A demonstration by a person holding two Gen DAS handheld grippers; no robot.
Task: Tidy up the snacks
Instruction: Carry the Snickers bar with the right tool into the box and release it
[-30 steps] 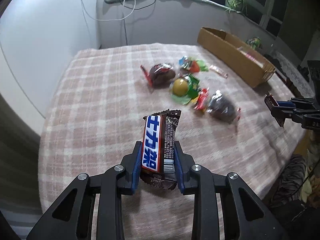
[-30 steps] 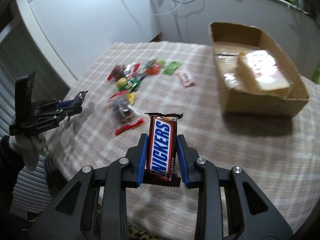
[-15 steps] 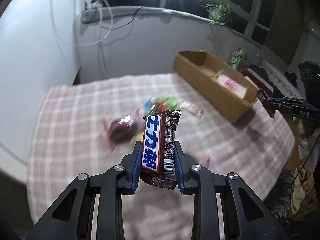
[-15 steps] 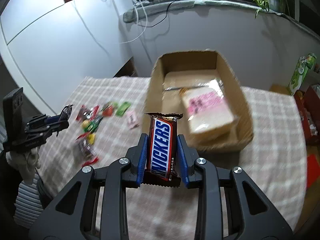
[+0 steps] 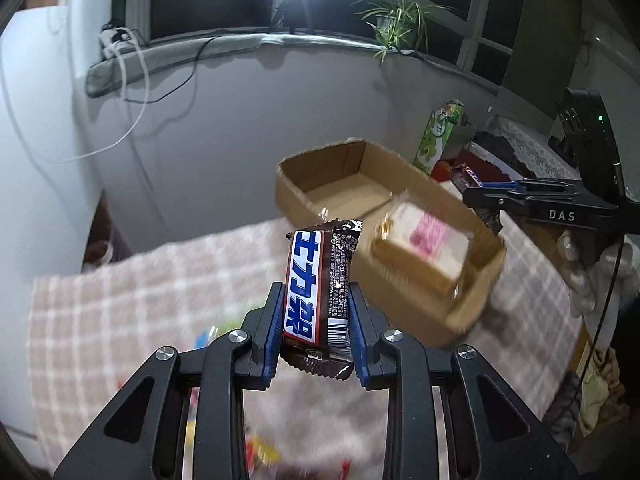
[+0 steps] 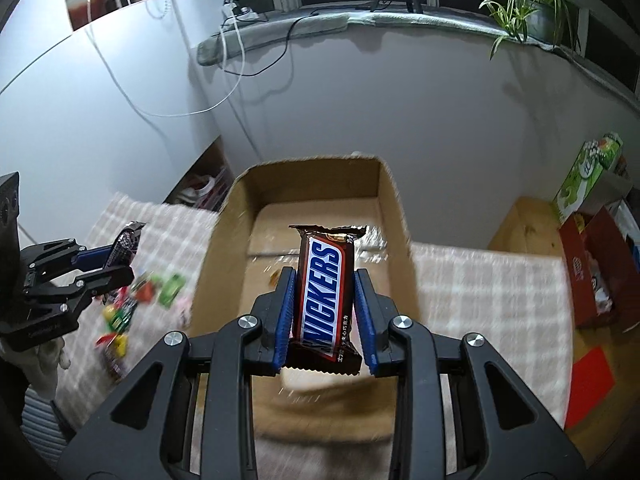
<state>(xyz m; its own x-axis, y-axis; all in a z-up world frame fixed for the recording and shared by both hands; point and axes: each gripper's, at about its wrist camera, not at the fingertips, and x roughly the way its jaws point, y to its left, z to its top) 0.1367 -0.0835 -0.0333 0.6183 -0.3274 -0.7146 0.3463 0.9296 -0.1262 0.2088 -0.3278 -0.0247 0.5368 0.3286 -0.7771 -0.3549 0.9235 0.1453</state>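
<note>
My left gripper [image 5: 316, 312] is shut on a Snickers bar [image 5: 318, 284] with Chinese lettering, held upright above the checked tablecloth [image 5: 120, 300], short of the cardboard box [image 5: 476, 292]. My right gripper [image 6: 325, 312] is shut on a second Snickers bar [image 6: 325, 292], held upright over the open box [image 6: 312, 200]. The box holds a wrapped pale packet [image 5: 424, 252] with a pink label. The right gripper also shows in the left wrist view [image 5: 480, 190], over the box's right side. The left gripper shows in the right wrist view [image 6: 120, 248], over the loose snacks.
Several loose candies [image 6: 132, 304] lie on the cloth left of the box, blurred. A green carton [image 6: 588, 172] and red boxes [image 6: 592, 272] stand right of the table. A grey wall [image 5: 240, 120] with cables and a windowsill plant [image 6: 528, 8] lie behind.
Both grippers, each still holding its bar, have lifted and swung from the loose snacks towards the box. The right one now hangs over the box interior; the left one faces the box.
</note>
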